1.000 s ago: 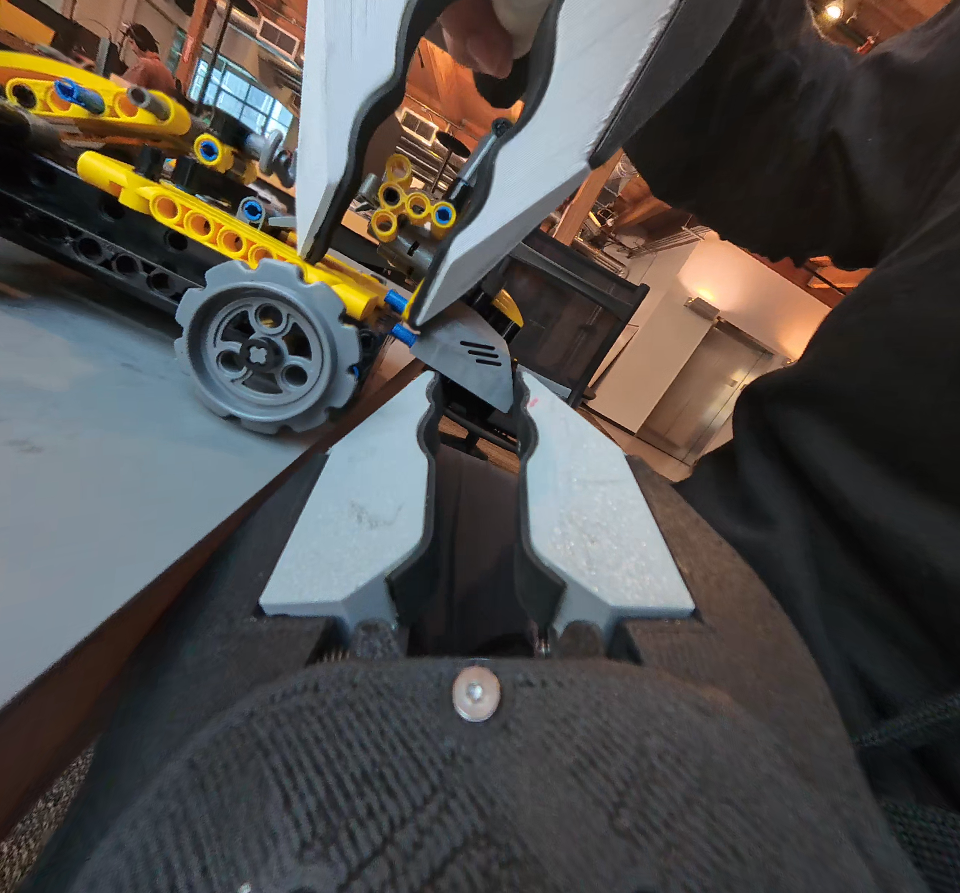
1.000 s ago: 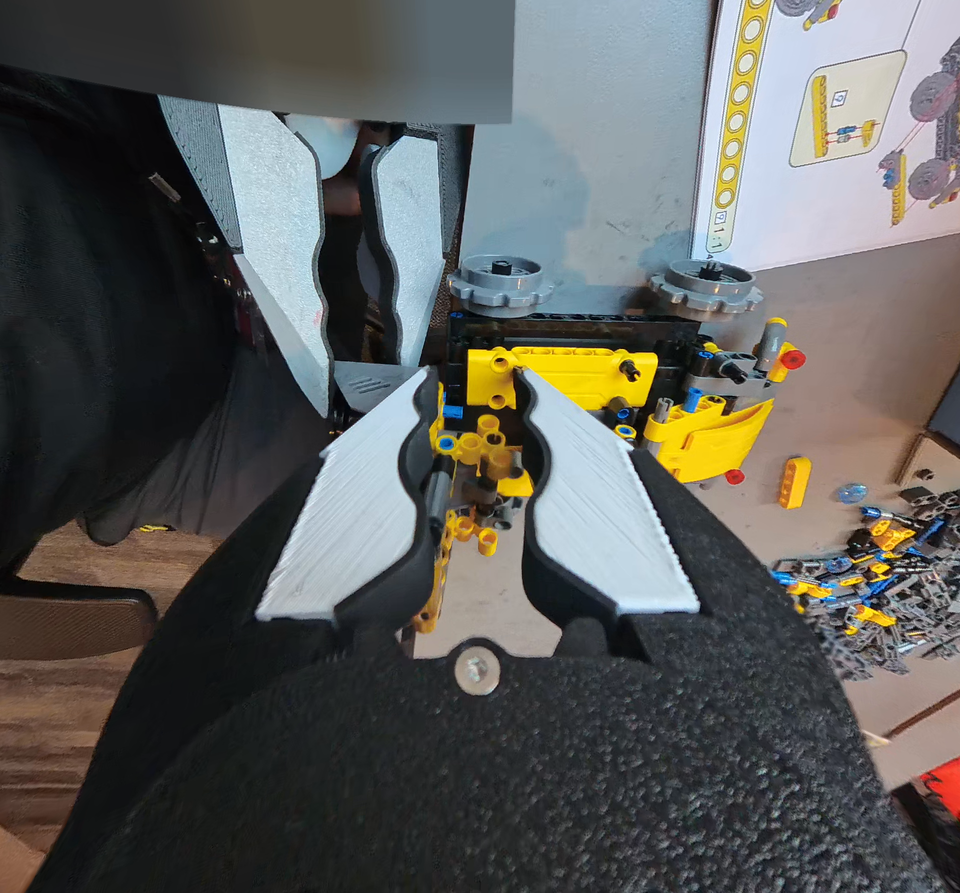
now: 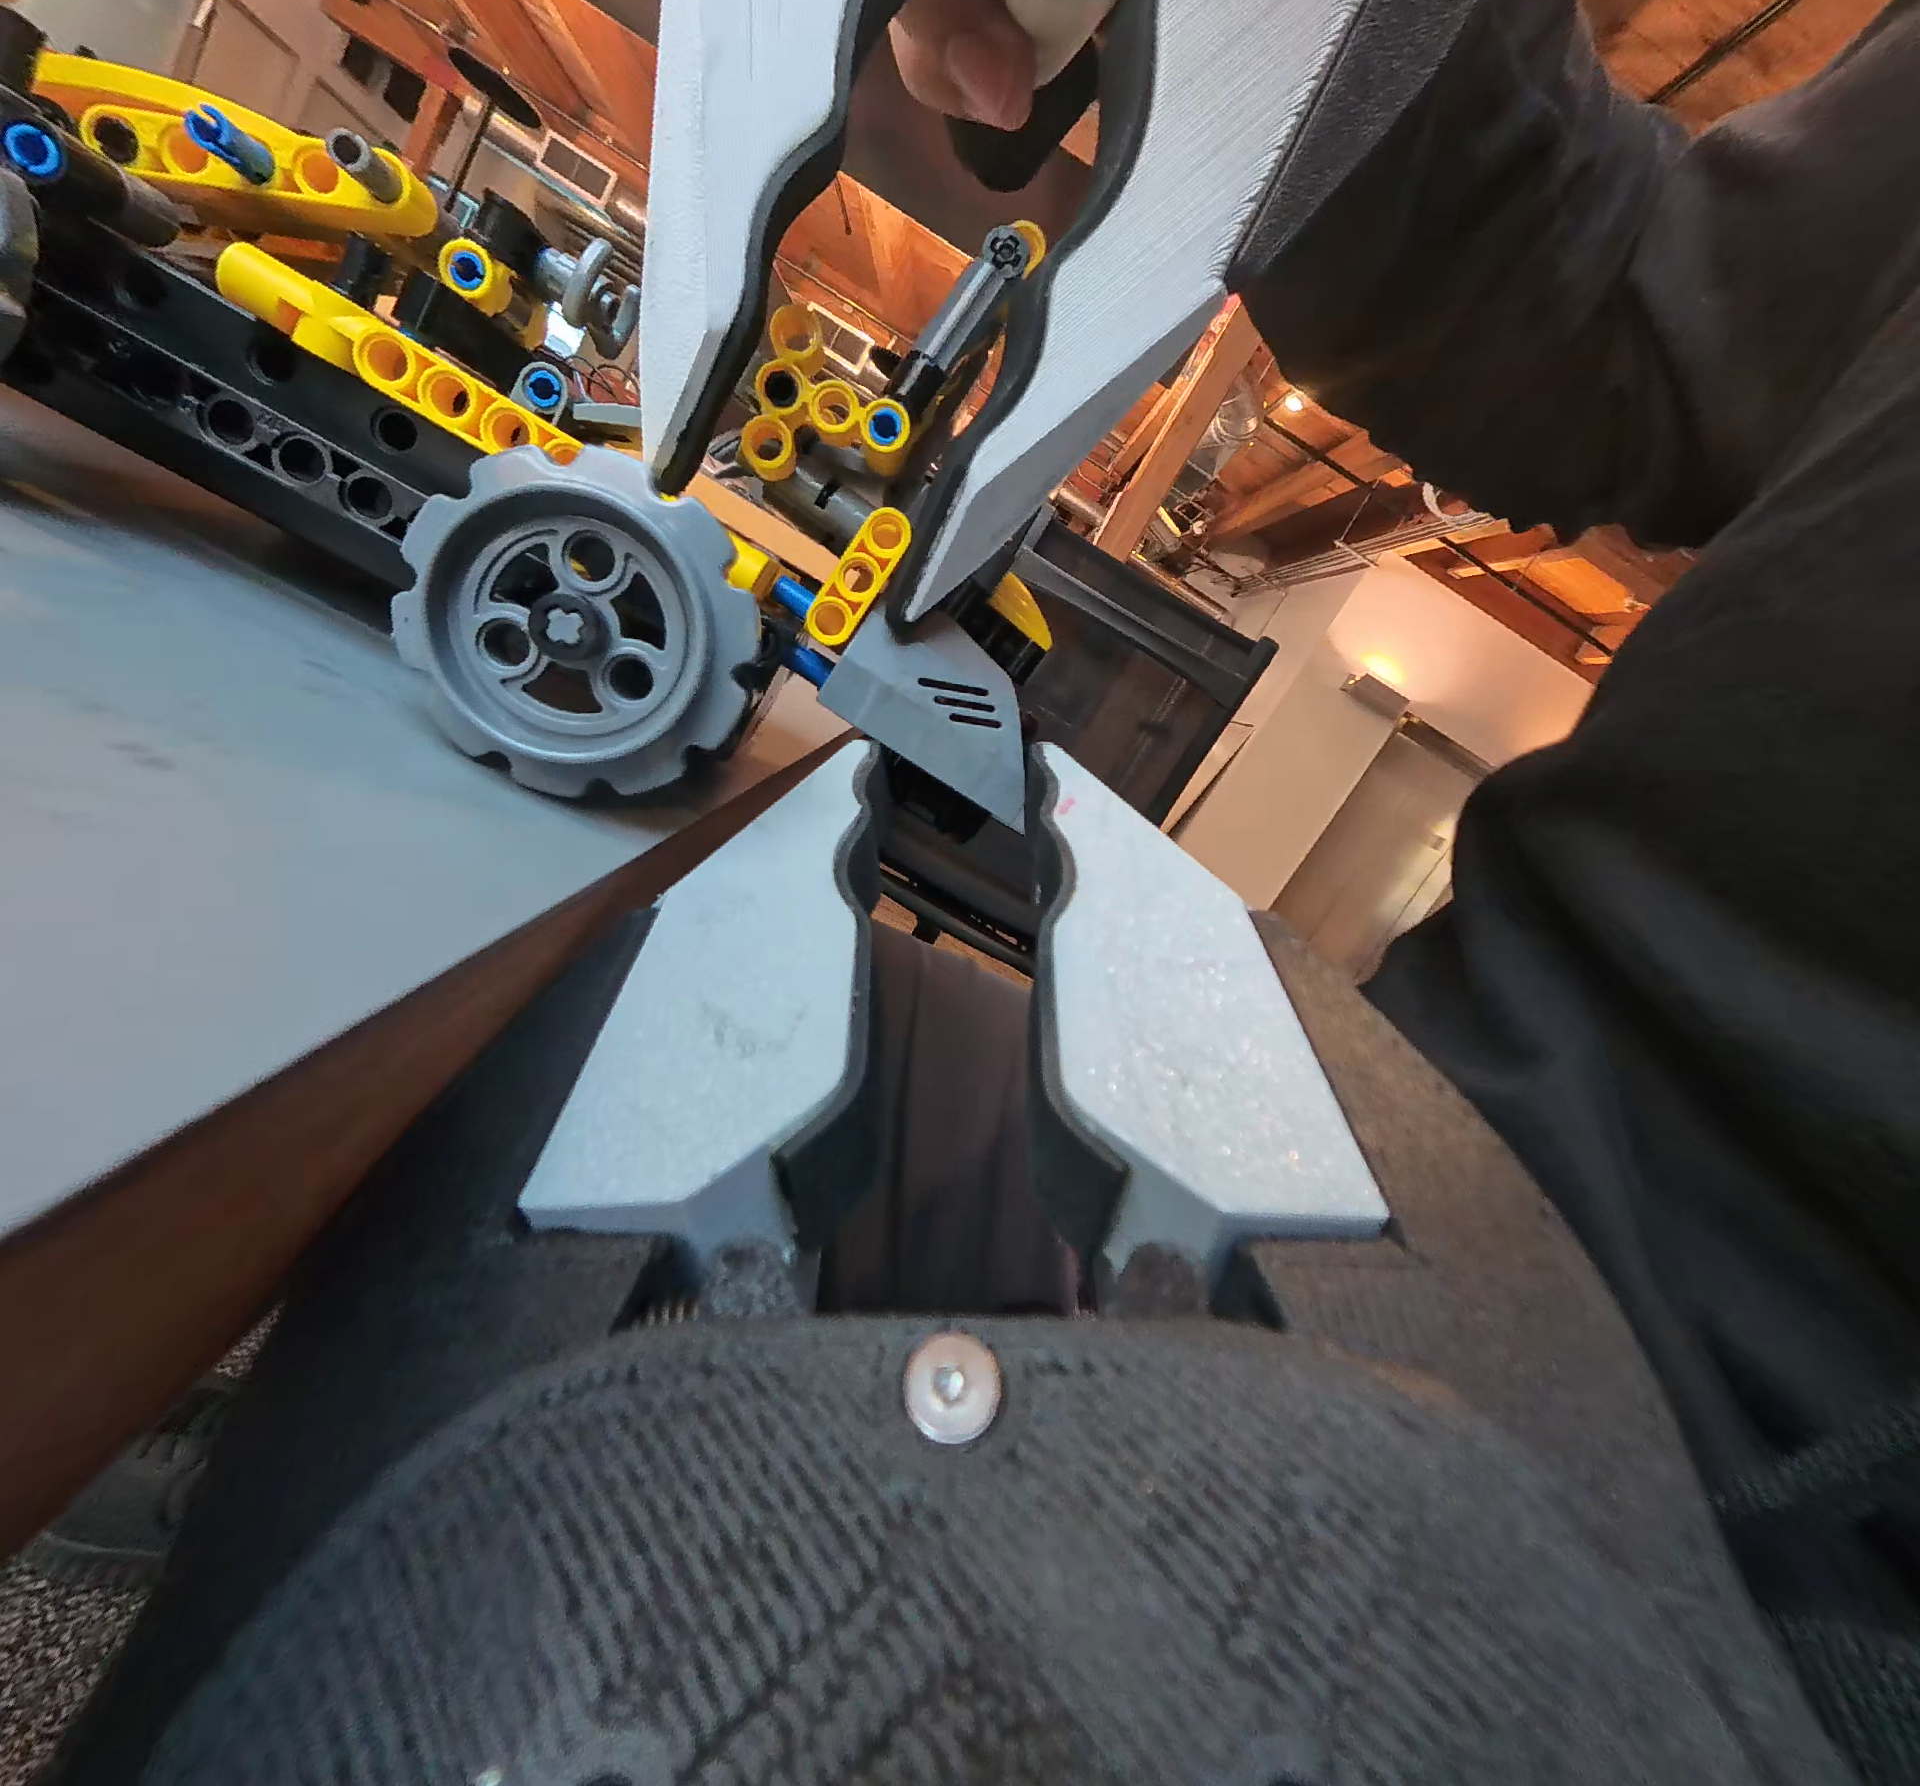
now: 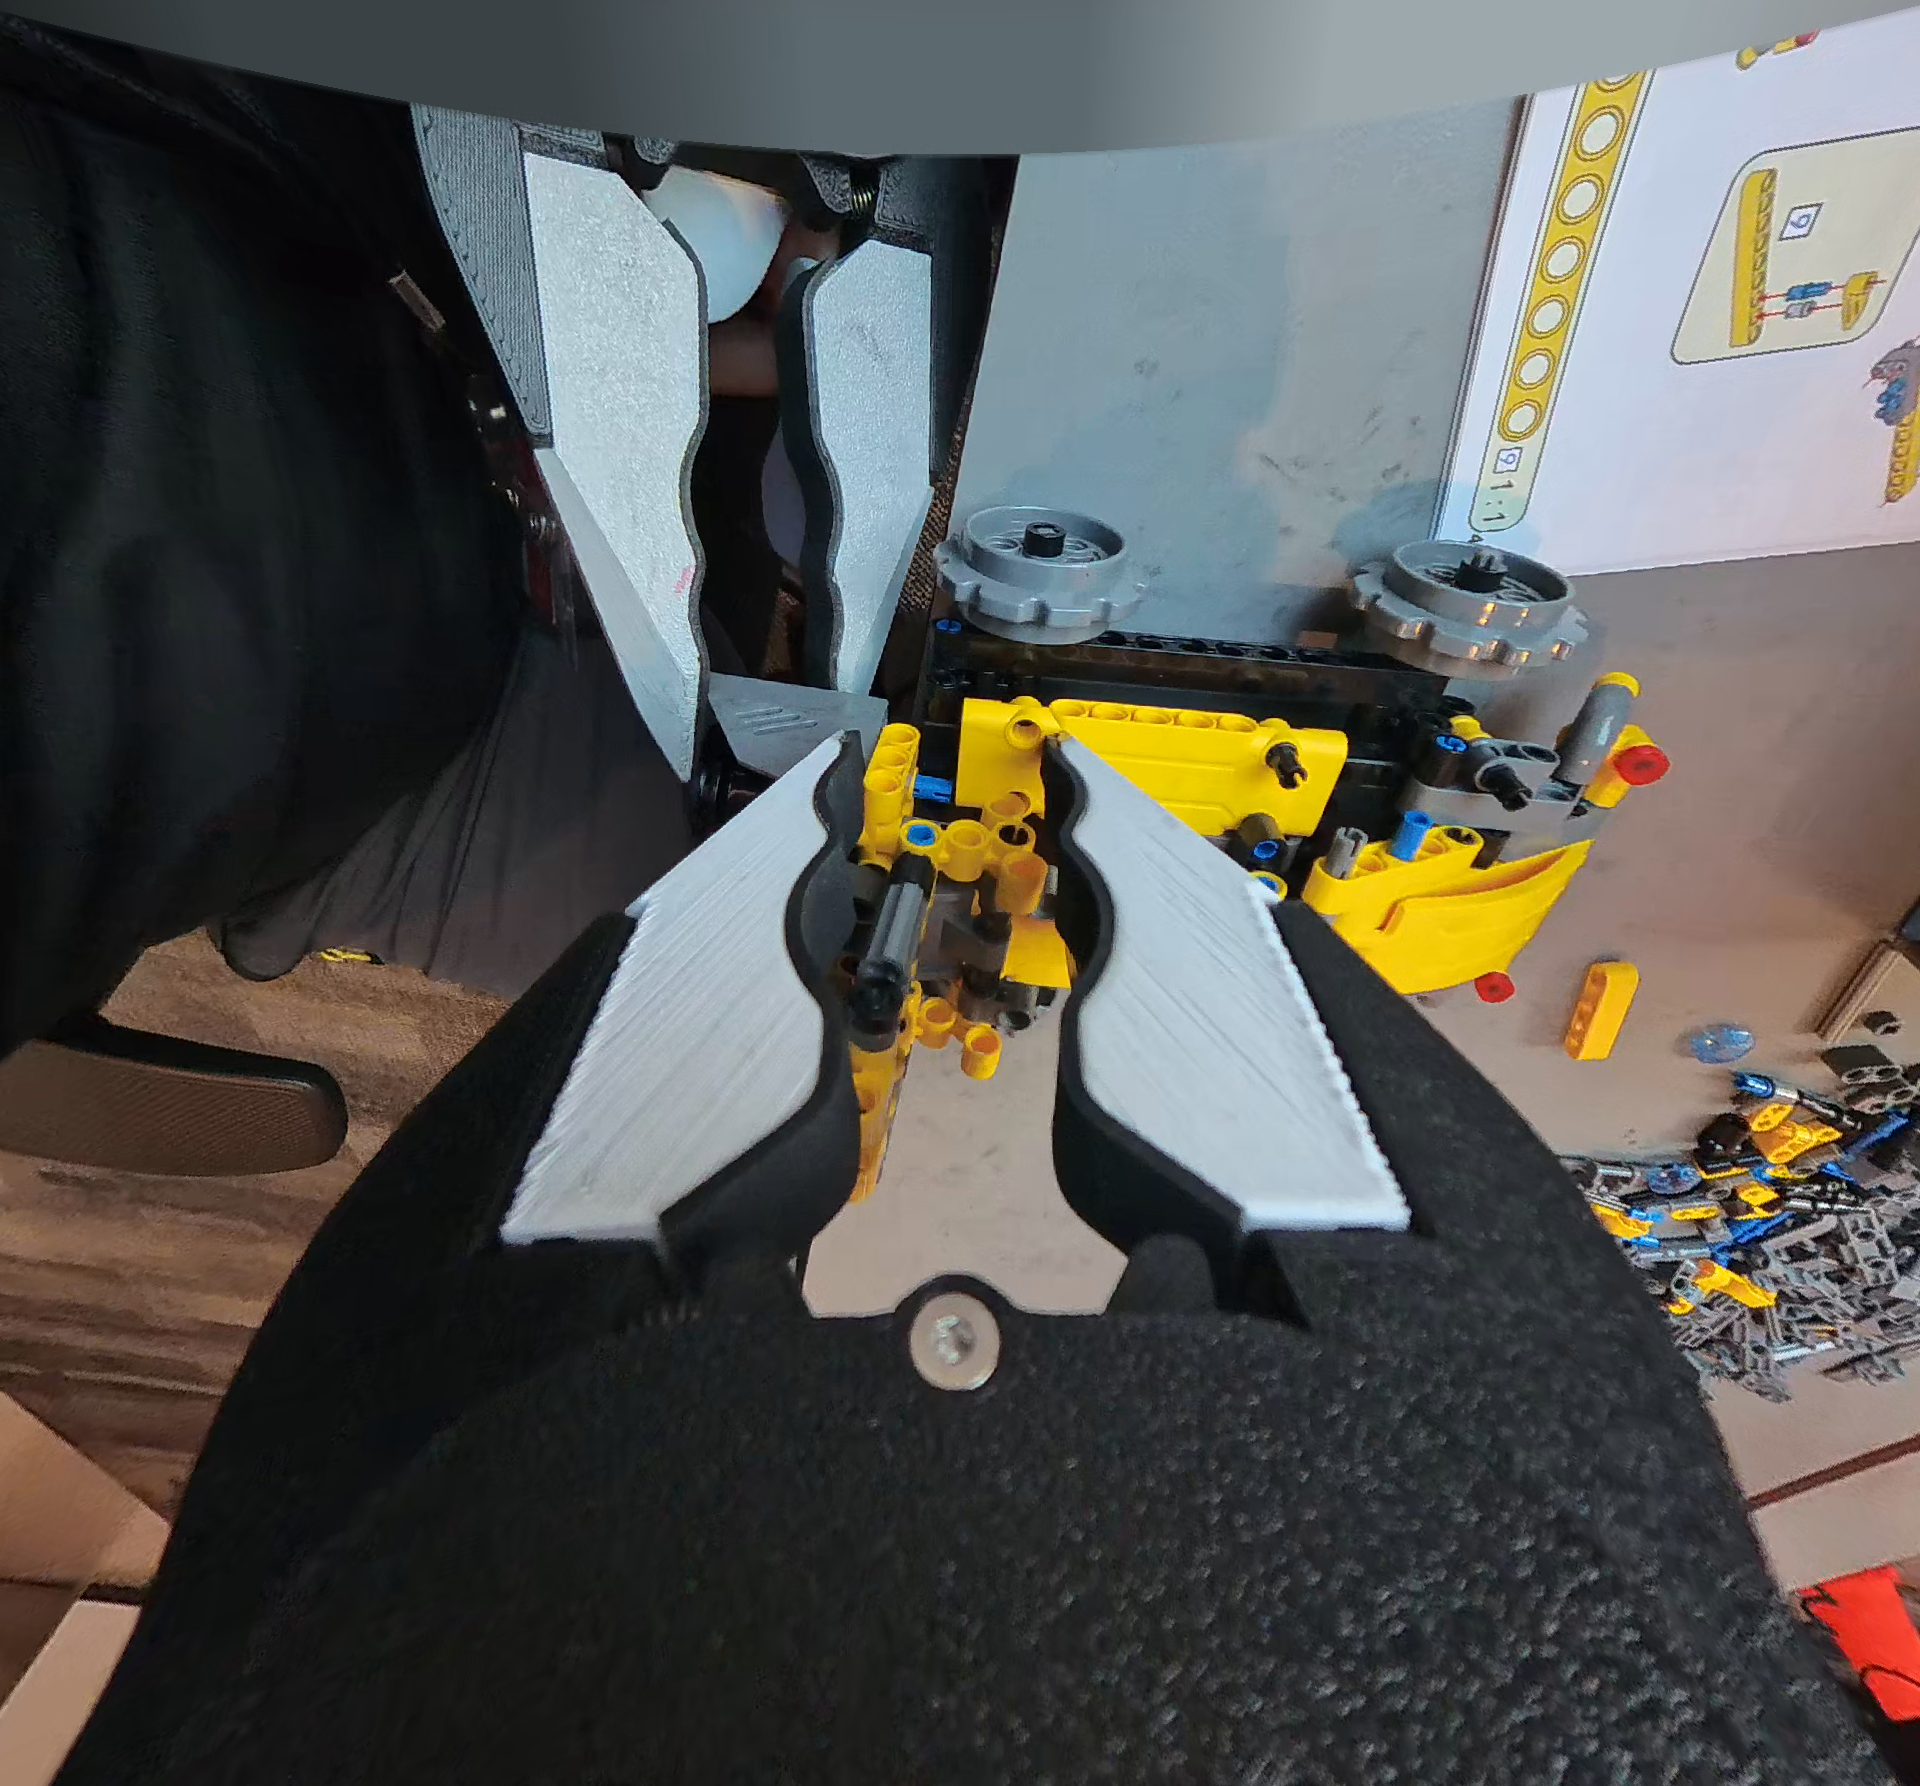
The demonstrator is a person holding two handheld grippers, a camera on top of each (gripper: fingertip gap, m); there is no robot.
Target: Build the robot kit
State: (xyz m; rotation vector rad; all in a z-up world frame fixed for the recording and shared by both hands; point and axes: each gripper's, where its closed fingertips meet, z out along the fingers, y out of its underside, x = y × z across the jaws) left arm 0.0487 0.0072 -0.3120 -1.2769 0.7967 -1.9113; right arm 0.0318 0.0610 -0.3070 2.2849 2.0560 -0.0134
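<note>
A: Left tool (image 3: 948, 772)?
B: I log it pinching the grey vented panel (image 3: 928, 716) off the surface's (image 3: 208, 853) edge.
A: Right tool (image 4: 948, 762)?
B: Spread around the yellow brick model (image 4: 1143, 780), near that edge.

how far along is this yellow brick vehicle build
Done: a black-and-yellow chassis with two grey toothed wheels is assembled. In hand: the left gripper pinches a grey vented panel at its end; the right gripper straddles a yellow pin cluster, jaws open. Left: a pile of loose parts lies unused, so probably plenty.
</note>
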